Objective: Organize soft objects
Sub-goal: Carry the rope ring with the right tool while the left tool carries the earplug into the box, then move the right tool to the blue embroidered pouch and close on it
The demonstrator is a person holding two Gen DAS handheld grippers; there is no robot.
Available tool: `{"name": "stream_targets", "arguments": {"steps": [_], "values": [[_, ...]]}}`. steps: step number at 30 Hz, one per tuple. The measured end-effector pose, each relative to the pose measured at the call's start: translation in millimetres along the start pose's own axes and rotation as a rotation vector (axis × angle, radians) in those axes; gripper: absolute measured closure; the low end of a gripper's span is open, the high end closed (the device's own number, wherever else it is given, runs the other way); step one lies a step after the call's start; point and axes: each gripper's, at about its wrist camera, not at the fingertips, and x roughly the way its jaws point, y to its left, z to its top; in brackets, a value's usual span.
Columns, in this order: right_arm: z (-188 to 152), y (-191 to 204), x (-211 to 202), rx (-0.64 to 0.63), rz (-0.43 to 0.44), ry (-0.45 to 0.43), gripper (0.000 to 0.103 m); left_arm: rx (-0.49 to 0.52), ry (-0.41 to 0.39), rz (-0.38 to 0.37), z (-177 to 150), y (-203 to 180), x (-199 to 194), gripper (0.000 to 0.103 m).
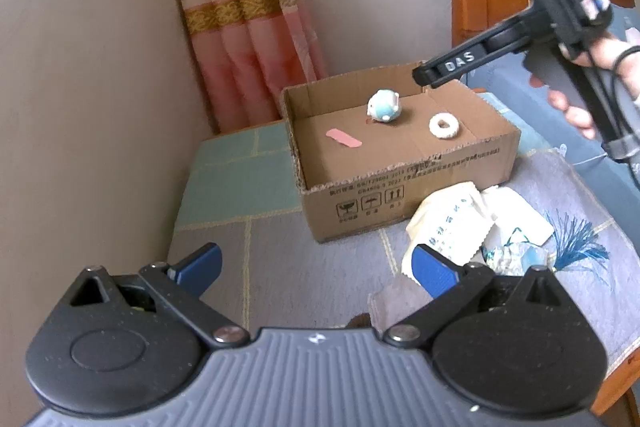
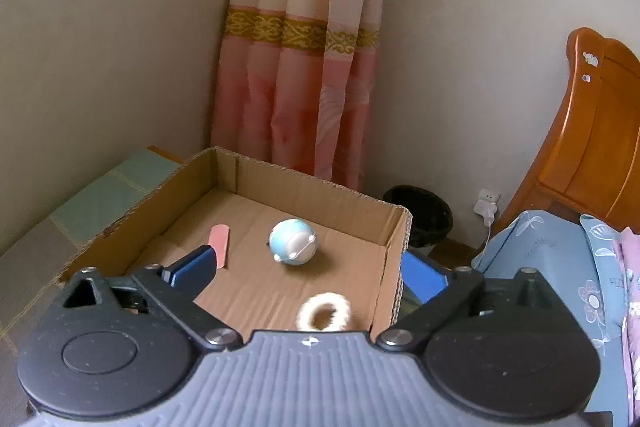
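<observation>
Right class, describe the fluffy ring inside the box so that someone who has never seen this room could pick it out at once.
Find the open cardboard box on the patchwork cloth below the pink curtain. Three things lie on its floor: a flat pink strip, a round blue-and-white toy and the ring. The ring is the cream, fuzzy one with a hole through its middle.

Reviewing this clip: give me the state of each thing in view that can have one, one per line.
Cardboard box: open-topped, upright.
Blue round toy: inside the box, loose.
White fuzzy ring: lying flat in the box.
Pink strip: flat on the box floor.
White cloth: crumpled on the table, outside the box.
Blue tassel: outside the box, fringe spread.
Left gripper: jaws open, empty.
Right gripper: jaws open, empty, over the box.
</observation>
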Motion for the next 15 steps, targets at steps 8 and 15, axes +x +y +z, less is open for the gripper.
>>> {"name": "stream_targets", "arguments": {"steps": [8,15], "values": [[-9.1,11.3,-32.7,-0.025,-0.017,0.05,0.0,-0.033,0.042,-0.007,-15.3,-2.0,4.5,0.002],[-38.3,17.6,-59.3,0.005,0.026,0.073,0.0,-0.042,0.047,-0.011,-24.4,-3.6,2.1,0.002]]}}
